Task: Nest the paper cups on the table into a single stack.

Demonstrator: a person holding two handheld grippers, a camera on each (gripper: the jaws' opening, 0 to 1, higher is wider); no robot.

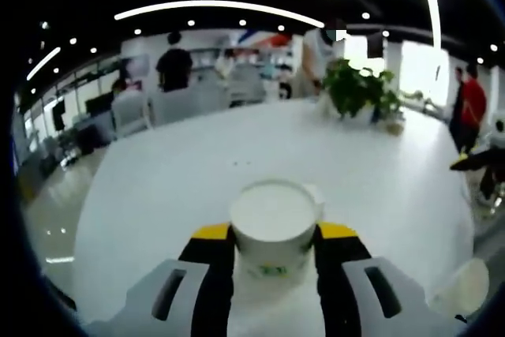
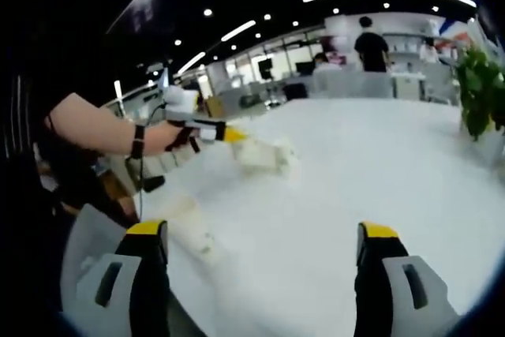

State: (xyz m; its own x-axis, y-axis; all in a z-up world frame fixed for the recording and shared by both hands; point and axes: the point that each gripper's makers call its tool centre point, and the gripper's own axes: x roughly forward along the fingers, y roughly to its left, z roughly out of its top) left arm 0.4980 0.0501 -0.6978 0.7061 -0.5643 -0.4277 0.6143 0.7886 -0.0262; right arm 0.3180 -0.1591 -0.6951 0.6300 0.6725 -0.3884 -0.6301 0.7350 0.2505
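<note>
While the left gripper clamps its yellow-tipped jaws on a white paper cup at lower centre above the round white table, the right gripper gapes empty, and too hard a squeeze could crumple the cup.

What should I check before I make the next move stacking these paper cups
1. Left gripper shut on paper cup: ok.
2. Held cup's mouth unobstructed: ok, the inside looks empty.
3. Right gripper free: ok, jaws wide apart, nothing between them.
4. Second cup located: ok, lying at the table edge.
5. Cup count remaining: cannot tell, right gripper view is blurred.
</note>
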